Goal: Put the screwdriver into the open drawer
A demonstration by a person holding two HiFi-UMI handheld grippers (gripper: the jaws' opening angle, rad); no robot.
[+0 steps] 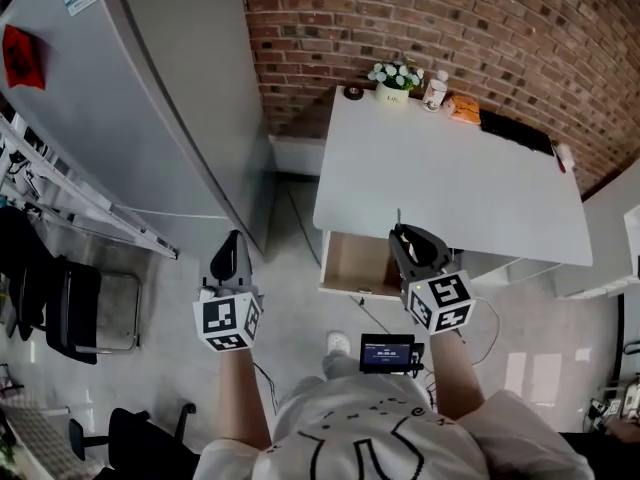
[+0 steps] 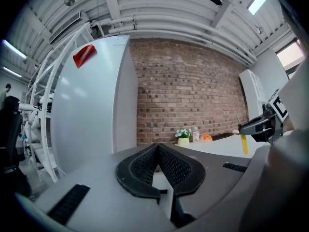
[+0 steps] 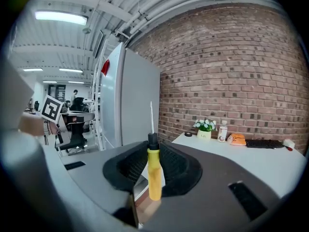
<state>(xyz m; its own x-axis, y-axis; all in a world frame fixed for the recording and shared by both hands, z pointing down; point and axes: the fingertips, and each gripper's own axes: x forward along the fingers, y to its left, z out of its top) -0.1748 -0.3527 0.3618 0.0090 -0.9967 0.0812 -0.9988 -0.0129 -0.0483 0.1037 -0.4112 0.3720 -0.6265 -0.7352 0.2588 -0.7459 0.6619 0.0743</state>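
At the right edge of the open drawer (image 1: 352, 264) in the head view, right gripper (image 1: 417, 247) is clamped on the screwdriver (image 3: 154, 174) by its yellow handle. Long axis upright across the jaws: handle down, black collar and metal shaft pointing up. Left gripper (image 2: 158, 149): jaws pressed together, nothing between them, near the grey cabinet (image 1: 150, 98), well apart from the drawer.

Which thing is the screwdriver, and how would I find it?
Find the big white table against the brick wall, then the open drawer under its near edge. Right by that drawer is the right gripper, and the screwdriver stands upright between its jaws. It has a yellow handle, black collar and thin metal tip; the left gripper holds nothing.
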